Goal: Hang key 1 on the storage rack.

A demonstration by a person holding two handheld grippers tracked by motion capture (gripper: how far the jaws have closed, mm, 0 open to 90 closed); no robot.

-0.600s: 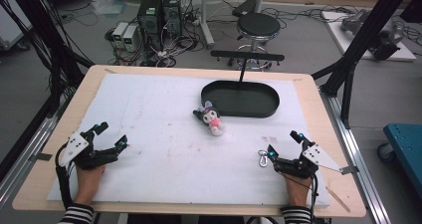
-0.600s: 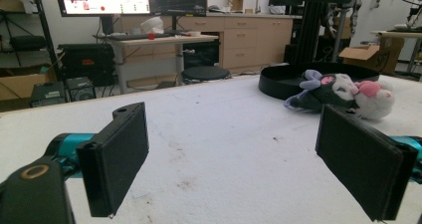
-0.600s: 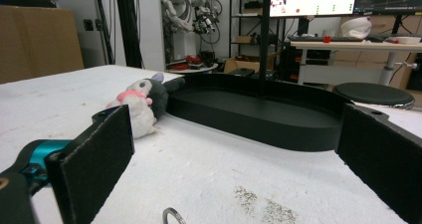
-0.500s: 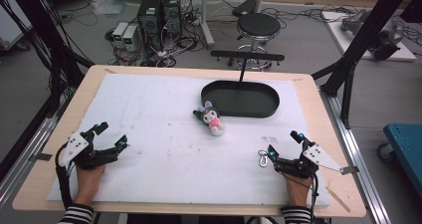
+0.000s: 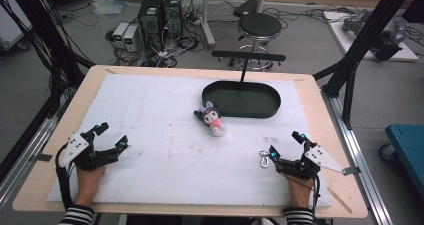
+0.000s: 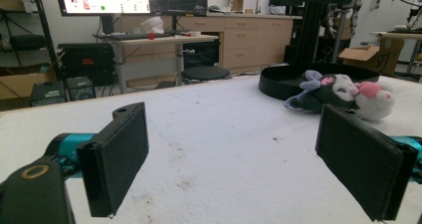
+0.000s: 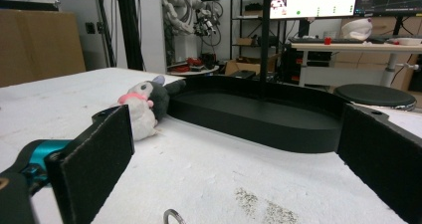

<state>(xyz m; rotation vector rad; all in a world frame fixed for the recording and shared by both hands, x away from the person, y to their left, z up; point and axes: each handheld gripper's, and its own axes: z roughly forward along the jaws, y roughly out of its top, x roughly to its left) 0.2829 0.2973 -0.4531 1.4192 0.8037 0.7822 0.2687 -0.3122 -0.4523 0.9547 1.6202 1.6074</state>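
A small plush toy (image 5: 212, 118), dark grey and white with a pink front, lies on the white mat just left of a black oval tray (image 5: 241, 99). My left gripper (image 5: 111, 136) rests open at the near left of the mat, well short of the toy (image 6: 340, 93). At the near right my right gripper (image 5: 285, 145) also stands open, its jaws wide with nothing between them. The right gripper view looks across the mat to the toy (image 7: 144, 106) and the tray (image 7: 259, 117). A small metal ring (image 5: 263, 159) lies just left of the right gripper.
The white mat (image 5: 165, 135) covers a wooden table (image 5: 320, 110). A black T-shaped stand (image 5: 246, 60) rises behind the tray. Beyond the table are a stool (image 5: 259, 26), computer boxes and cables on the floor. Black frame legs (image 5: 350, 65) flank the table.
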